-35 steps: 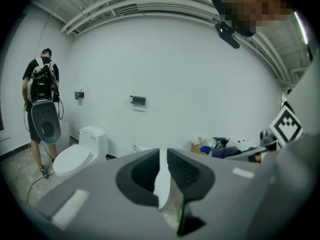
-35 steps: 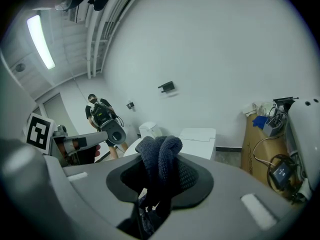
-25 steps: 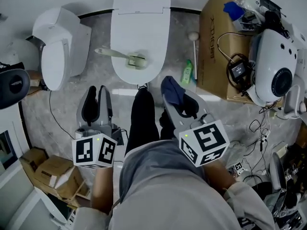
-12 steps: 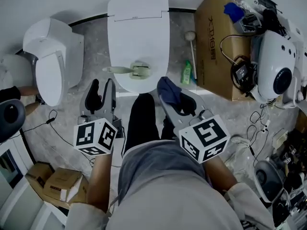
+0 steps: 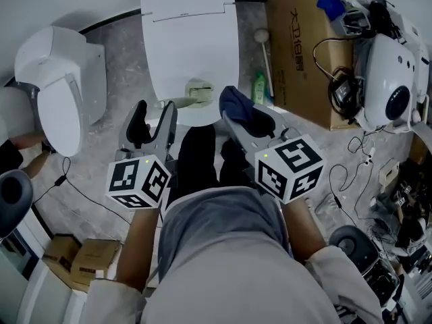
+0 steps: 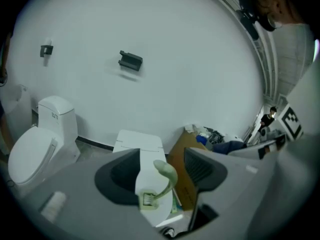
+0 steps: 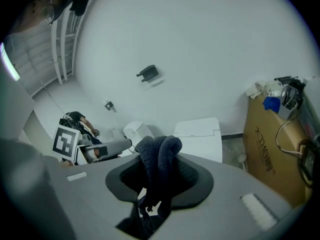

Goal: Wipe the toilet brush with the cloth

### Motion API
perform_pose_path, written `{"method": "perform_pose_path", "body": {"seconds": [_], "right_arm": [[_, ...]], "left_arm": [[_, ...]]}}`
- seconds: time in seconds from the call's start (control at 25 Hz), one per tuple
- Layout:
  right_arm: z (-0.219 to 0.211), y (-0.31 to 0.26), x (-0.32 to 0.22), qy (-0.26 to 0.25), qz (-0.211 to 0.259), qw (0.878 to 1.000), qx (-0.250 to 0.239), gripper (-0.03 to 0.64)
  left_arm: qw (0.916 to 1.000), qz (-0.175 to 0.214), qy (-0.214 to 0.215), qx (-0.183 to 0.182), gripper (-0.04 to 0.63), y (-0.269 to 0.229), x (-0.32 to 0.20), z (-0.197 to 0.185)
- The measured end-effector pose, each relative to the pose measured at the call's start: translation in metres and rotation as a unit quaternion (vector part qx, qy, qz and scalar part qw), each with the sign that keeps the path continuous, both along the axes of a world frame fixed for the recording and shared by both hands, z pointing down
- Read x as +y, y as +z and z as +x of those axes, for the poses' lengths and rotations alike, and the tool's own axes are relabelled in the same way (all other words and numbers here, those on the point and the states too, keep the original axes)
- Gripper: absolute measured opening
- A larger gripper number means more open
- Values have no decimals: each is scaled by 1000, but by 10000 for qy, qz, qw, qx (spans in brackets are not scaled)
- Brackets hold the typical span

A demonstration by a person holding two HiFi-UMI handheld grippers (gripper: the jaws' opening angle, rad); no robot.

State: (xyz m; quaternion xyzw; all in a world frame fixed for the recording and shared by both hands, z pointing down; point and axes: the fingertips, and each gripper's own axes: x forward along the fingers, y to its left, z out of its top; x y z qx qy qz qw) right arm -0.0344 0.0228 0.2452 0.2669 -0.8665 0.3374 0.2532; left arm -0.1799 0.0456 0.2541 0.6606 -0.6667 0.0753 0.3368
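Note:
A pale green toilet brush (image 5: pixel 191 94) lies on the closed lid of the white toilet (image 5: pixel 189 32), its head near the lid's front edge. My left gripper (image 5: pixel 155 111) is open just in front of the lid, its tips at the brush handle's end. In the left gripper view the brush (image 6: pixel 159 184) shows between the spread jaws, touching neither. My right gripper (image 5: pixel 248 118) is shut on a dark blue cloth (image 5: pixel 234 104) beside the lid's front right corner. The cloth (image 7: pixel 157 166) bunches up between the jaws and hangs down.
A second white toilet (image 5: pixel 57 90) stands at the left. Right of the middle toilet are a white-handled stick (image 5: pixel 264 49), a green bottle (image 5: pixel 260 88) and a cardboard box (image 5: pixel 300 42). A white machine (image 5: pixel 391 79) and cables crowd the right side. The person's dark legs (image 5: pixel 199 157) are between the grippers.
Both grippers have moved forward toward the toilet lid. The left one has come up to the brush handle. The cloth stays in the right gripper.

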Motion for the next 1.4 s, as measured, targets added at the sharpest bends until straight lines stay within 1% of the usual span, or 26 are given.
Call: {"method": "perform_pose_path", "body": {"seconds": [0.08, 0.16, 0.44, 0.56, 0.8, 1.0, 1.08, 1.24, 1.4], "right_arm": [[-7, 6, -4, 50, -120, 9999, -78, 109], [-11, 12, -9, 45, -121, 9999, -66, 109], [-15, 35, -29, 2, -225, 9997, -76, 109], [-15, 48, -37, -95, -308, 9995, -73, 109], [-28, 81, -41, -484, -813, 9948, -377, 109], [-45, 113, -47, -642, -1254, 9879, -652, 109], [-54, 128, -50, -818, -1299, 9859, -662, 109], [-74, 157, -49, -1375, -1156, 9810, -738, 109], [-92, 186, -46, -1703, -1443, 9699, -973, 107]], "left_arm": [[9999, -35, 77, 123, 0, 5, 1, 1], [9997, -53, 103, 200, 0, 10, 3, 2], [9997, -82, -11, 245, 0, 19, 0, 2], [9996, -73, -119, 257, 0, 20, -3, 2], [9988, -45, -215, 443, 0, 22, -7, 5], [9990, -3, -302, 321, 0, 23, -10, 1], [9989, 23, -342, 323, 0, 24, -11, 0], [9987, 78, -396, 316, 0, 25, -12, -2], [9985, 142, -437, 298, 0, 28, -10, -5]]}}
